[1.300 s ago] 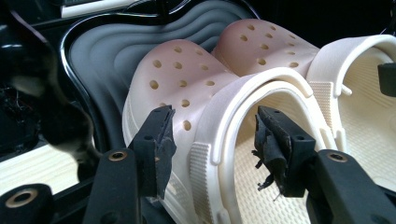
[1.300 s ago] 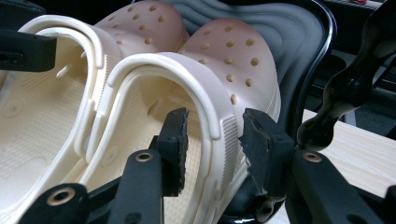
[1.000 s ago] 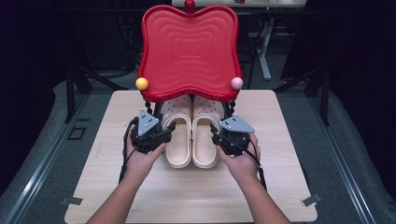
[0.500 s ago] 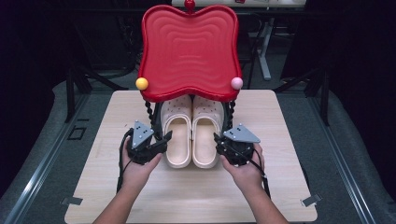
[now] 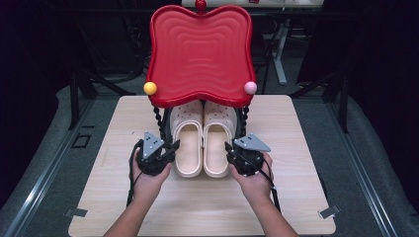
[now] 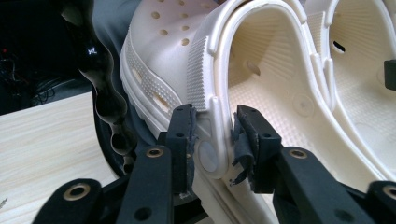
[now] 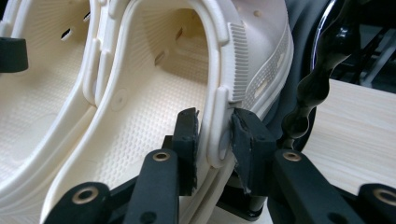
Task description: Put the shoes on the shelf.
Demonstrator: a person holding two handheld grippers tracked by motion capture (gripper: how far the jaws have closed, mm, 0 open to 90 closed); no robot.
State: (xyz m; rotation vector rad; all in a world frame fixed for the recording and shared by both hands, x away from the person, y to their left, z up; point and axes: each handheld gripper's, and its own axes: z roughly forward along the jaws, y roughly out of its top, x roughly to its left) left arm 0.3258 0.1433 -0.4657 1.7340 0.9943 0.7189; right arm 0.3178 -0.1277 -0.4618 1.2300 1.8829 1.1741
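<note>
Under the red tray [image 5: 200, 54] on the table [image 5: 306, 148], each clog's outer wall sat pinched between nearly closed jaws: left gripper [image 6: 214, 135] on left clog [image 6: 261, 79], right gripper [image 7: 215, 135] on right clog [image 7: 154, 93], a detail too small from above.

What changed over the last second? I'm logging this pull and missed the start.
Both clogs slid toward the person, farther out from under the red stand. The left gripper stays shut on the left clog, the right gripper on the right clog. Stand and table unchanged.
</note>
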